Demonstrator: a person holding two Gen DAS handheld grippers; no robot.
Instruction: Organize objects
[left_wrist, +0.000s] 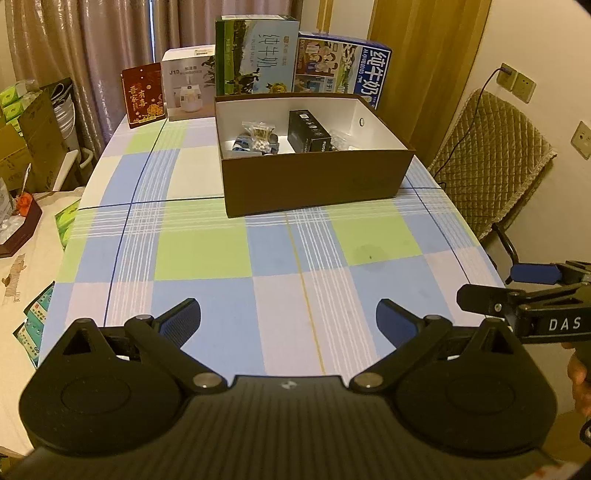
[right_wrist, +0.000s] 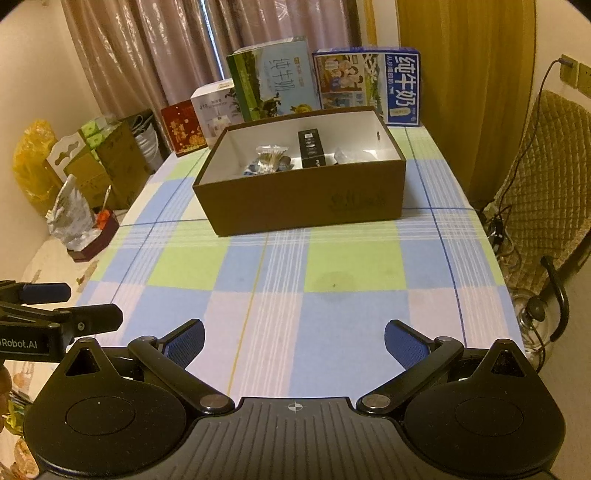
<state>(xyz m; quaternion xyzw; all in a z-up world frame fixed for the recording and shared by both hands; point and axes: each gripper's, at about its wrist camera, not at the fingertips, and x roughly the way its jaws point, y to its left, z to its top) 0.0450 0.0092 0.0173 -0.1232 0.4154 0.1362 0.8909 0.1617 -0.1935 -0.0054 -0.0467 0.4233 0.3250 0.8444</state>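
Left gripper (left_wrist: 290, 319) and right gripper (right_wrist: 294, 339) both spread wide, holding nothing, over checked tablecloth (left_wrist: 207, 258), brown cardboard box (left_wrist: 314, 181) beyond containing black carton (left_wrist: 308, 131)

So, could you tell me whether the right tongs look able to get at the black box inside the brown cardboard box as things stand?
Probably yes. The right tongs are open and empty, the brown cardboard box has no lid, and the black box lies exposed inside. Only bare tablecloth lies between; they would need to come in over the near wall.
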